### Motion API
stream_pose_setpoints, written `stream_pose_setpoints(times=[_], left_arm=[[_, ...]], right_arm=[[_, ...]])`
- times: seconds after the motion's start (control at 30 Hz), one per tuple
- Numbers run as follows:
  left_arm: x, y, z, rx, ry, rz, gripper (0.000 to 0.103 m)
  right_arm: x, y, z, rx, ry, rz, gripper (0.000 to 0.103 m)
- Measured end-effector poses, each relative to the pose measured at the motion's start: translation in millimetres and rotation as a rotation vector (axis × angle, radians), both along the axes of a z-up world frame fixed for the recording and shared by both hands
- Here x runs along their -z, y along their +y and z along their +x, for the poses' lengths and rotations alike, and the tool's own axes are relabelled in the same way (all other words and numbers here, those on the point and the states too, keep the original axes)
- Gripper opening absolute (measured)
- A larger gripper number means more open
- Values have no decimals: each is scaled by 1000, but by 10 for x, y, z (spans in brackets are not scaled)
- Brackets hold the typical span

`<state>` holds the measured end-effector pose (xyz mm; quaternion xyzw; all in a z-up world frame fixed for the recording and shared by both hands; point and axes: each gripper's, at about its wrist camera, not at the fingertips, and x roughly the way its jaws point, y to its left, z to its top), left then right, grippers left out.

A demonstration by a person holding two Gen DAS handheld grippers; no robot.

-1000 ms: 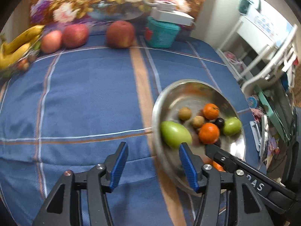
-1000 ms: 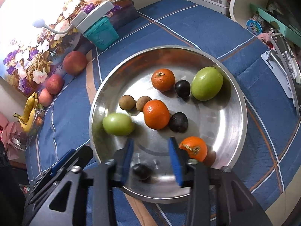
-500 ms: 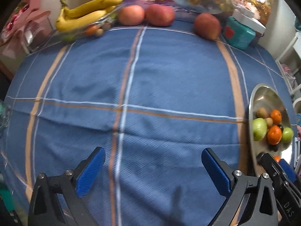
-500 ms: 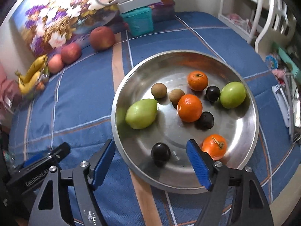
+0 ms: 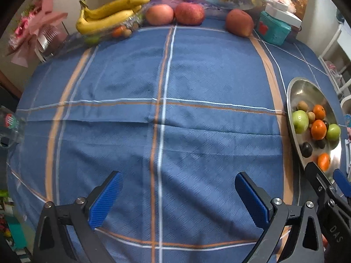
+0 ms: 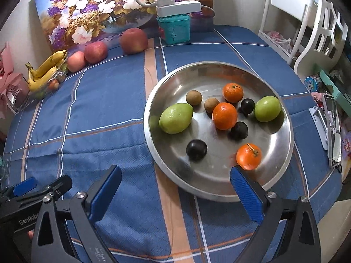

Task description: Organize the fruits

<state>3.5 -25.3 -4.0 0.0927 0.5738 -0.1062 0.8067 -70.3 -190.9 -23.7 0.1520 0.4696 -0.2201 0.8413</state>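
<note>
**Steel dish loaded, both grippers empty**

Blue-padded right hand-held gripper (image 6: 175, 188) gapes wide, holding nothing, at the near rim of the steel dish (image 6: 151, 131). Left hand-held gripper (image 5: 178, 197) likewise wide and empty over bare tablecloth (image 5: 164, 87). Best approach, I judge: straddle one fruit squarely, close gently. Dish holds green mangoes (image 6: 176, 118), oranges (image 6: 224, 116), dark plums (image 6: 196, 150), brown longans. Far edge: bananas (image 6: 45, 71), apples (image 6: 95, 52).
</note>
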Motion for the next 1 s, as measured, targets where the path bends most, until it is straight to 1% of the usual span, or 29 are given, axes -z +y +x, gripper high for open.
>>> stream_pose_setpoints(times=[0.13,0.2,0.37,0.6,0.87,1.0], left_arm=[[-154,40,-92,9,-91,40,103],[-197,72,-145,-3,-108,38,103],[-260,168,-209,-51,-126,80,103],[-273,208,-210,-74,-124,86,103],[-284,242,-195,-97,-136,112,103],[-269,236,-187,-92,-131,115,103]], right_arm=[[-29,48,-77,-2,-10,-9,99],[-48,80,-103,-3,-14,-17,99],[-110,130,-131,-6,-38,-28,99],[-127,164,-135,-7,-43,-21,99],[-107,163,-124,-12,-31,-19,99],[-93,161,-119,-12,-21,-21,99]])
